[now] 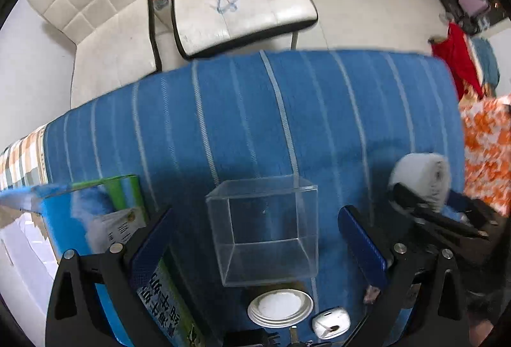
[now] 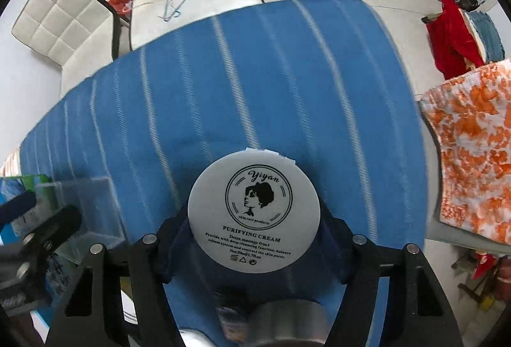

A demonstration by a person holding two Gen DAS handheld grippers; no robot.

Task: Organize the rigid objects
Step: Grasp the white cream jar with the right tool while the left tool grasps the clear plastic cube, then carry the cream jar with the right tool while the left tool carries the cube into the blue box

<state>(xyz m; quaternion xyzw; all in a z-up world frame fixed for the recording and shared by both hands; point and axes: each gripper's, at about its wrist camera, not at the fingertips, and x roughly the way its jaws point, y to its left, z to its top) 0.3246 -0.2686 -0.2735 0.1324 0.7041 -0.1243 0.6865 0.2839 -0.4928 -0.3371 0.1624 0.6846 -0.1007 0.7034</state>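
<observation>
My right claw [image 2: 254,238] grips a white cream jar [image 2: 254,212] (label facing me), while my left claw [image 1: 255,244] spreads wide around a clear box [image 1: 265,228].

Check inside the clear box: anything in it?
The clear plastic box looks empty; only the blue striped cloth shows through its walls. Motion blur could hide something tiny.

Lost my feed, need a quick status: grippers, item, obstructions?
Left gripper open, straddling clear box. Right gripper shut on cream jar, raised over blue cloth. Nothing blocking ahead.
</observation>
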